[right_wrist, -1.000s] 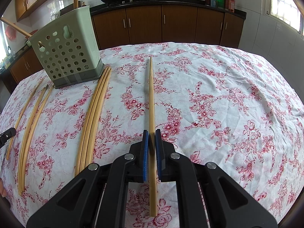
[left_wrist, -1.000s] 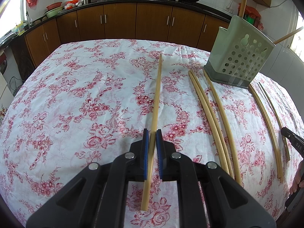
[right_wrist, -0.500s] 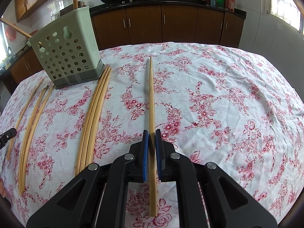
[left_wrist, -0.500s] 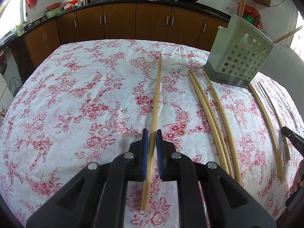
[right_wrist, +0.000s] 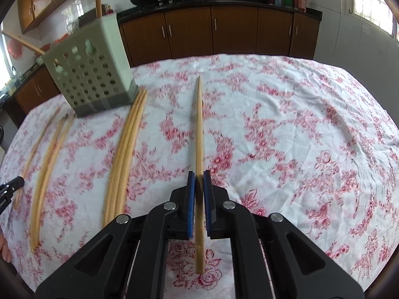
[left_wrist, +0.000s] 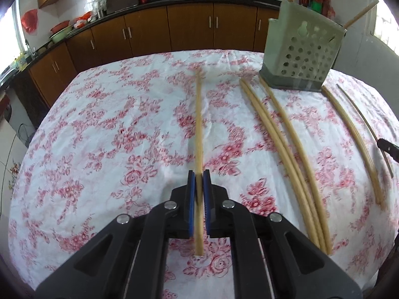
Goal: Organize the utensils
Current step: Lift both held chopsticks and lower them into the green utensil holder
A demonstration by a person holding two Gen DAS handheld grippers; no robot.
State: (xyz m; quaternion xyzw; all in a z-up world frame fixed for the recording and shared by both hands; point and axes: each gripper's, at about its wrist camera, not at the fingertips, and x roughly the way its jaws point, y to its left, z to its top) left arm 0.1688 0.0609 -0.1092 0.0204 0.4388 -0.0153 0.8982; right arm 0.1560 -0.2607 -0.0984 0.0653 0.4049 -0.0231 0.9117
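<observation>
Each gripper is gripping one chopstick lengthwise: left gripper (left_wrist: 198, 183) with left chopstick (left_wrist: 198, 129), right gripper (right_wrist: 198, 183) with right chopstick (right_wrist: 198, 134). The perforated utensil holder (right_wrist: 91, 74) is standing ahead, between both.

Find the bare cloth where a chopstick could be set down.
Free: the floral tablecloth right of the right claw's bamboo chopstick, and left of the left claw's. Crowded: between them, loose bamboo chopsticks flank the pale green perforated holder.
</observation>
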